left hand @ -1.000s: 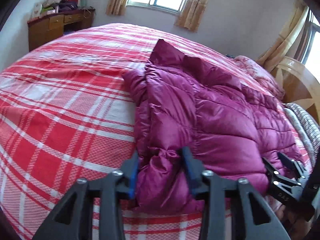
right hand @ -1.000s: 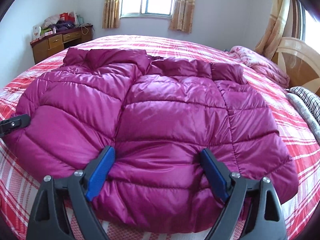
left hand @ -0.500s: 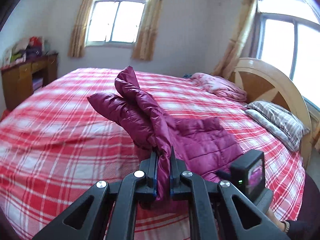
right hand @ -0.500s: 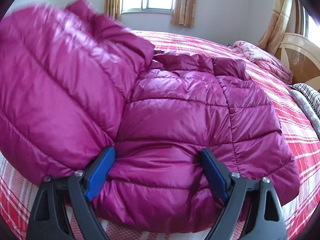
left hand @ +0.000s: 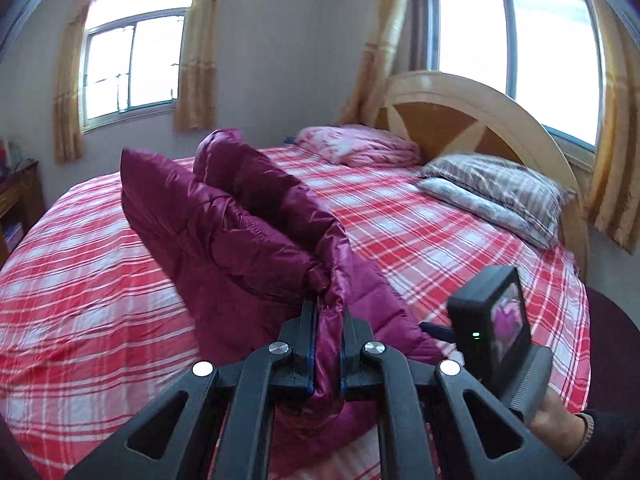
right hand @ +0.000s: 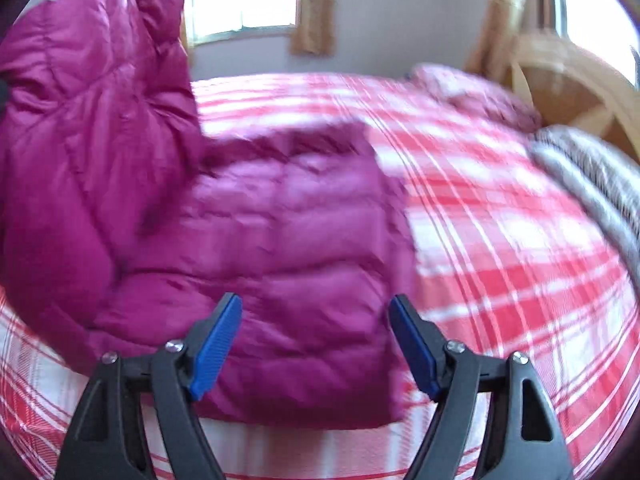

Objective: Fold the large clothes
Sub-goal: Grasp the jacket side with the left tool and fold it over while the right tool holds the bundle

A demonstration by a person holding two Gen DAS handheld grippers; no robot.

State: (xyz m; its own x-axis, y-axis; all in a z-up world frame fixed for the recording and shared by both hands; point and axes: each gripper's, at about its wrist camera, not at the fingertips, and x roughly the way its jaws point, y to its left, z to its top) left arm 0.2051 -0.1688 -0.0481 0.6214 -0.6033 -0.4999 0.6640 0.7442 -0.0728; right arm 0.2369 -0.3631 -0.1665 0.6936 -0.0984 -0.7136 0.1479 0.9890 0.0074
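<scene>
My left gripper (left hand: pixel 328 344) clamps the jacket (left hand: pixel 240 232) edge, lifted leftward; my right gripper (right hand: pixel 316 344), fingers apart, faces the flat near half.

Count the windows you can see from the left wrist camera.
2. One window is on the far wall, left of the bed; the other window is behind the headboard. More may be out of view.

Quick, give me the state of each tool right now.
Left tool: closed, clamped on a fold of the magenta puffer jacket.
Right tool: open, holding nothing, poised over the jacket.
</scene>
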